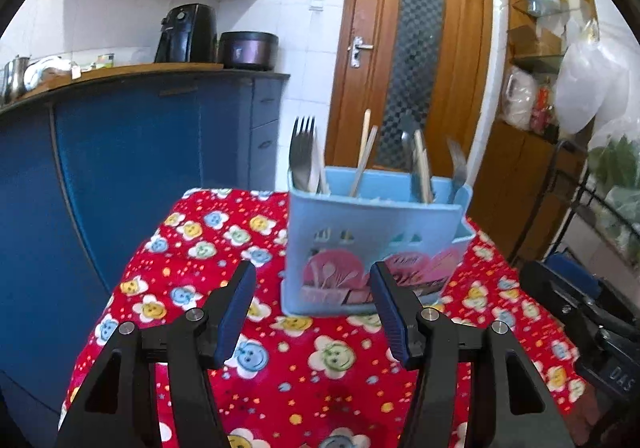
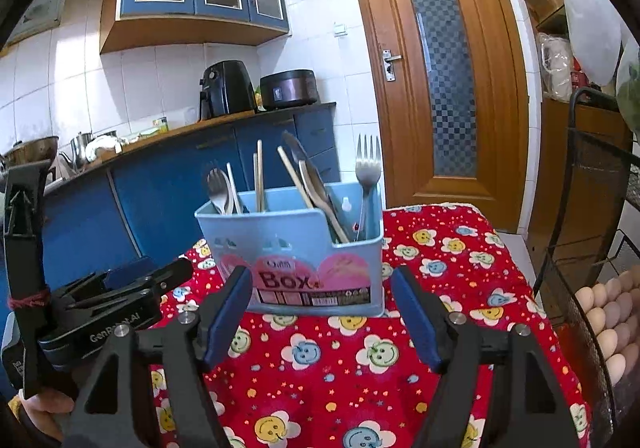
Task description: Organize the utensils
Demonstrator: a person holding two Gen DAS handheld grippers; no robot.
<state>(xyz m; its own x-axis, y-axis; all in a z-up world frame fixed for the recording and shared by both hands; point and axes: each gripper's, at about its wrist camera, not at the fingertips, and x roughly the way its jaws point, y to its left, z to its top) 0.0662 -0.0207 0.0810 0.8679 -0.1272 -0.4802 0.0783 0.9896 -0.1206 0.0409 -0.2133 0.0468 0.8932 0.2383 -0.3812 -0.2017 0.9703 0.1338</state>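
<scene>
Blue-padded fingers of the left hand-held gripper (image 1: 313,284) stood spread wide apart with nothing between them, low over the red flower-print cloth (image 1: 280,388) that covered the worktop. Just ahead of those fingers, and slightly to their right, stood the light blue utensil box (image 1: 372,244), upright on the cloth, touching neither finger. A fork (image 1: 302,153) rose tines-up from the box's left end, wooden chopsticks (image 1: 366,155) leaned in its middle part, and more pale handles with a second, blurred fork (image 1: 458,167) stood toward its right end.

From the right wrist, the right hand-held gripper (image 2: 320,288) was likewise spread open and held nothing. The same box (image 2: 288,244), its pink label reading "Box", stood directly ahead between the lines of the two fingers, apart from both. In it showed a spoon (image 2: 218,187) at the left, upright chopsticks (image 2: 259,175) beside it, a slanting knife (image 2: 304,163) and wooden pieces in the middle, and a fork (image 2: 368,163) at the right end. To the left of this gripper, the body of the left one (image 2: 112,304) hung beside the worktop's edge. To the right, a black wire rack (image 2: 580,288) held pale eggs (image 2: 608,312).
</scene>
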